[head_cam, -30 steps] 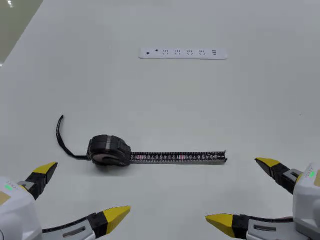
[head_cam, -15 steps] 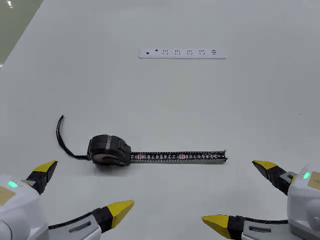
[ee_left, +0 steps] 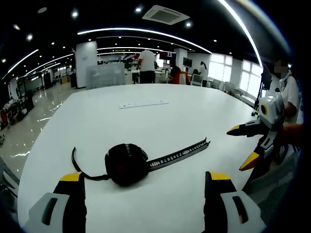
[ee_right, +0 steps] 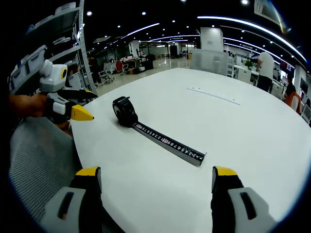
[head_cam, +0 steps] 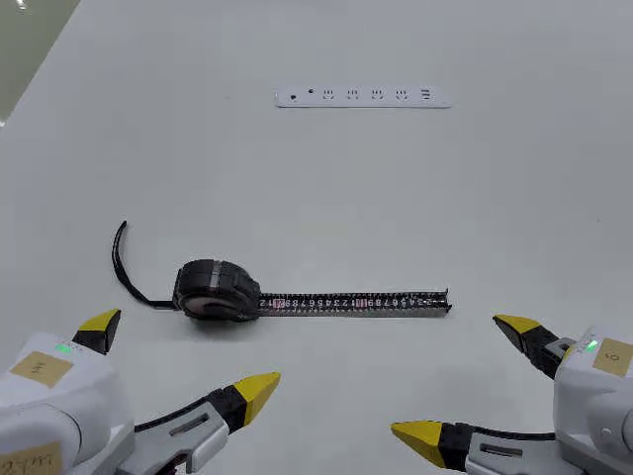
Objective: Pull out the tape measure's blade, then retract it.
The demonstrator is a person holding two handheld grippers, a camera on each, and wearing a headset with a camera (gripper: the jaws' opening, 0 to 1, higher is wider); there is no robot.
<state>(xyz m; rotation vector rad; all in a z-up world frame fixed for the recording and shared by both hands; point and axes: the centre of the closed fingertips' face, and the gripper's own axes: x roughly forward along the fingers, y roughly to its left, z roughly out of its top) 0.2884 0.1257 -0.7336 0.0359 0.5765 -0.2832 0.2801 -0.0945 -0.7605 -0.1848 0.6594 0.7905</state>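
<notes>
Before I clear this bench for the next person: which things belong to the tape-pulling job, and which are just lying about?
For the job:
black round tape measure
its black numbered blade, pulled out flat

Lying about:
white flat power strip

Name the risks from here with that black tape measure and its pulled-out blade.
The extended black blade lies unheld; once released it may whip back into the round black tape measure case. That case may skid on the smooth white table if the open left gripper nudges it.
</notes>
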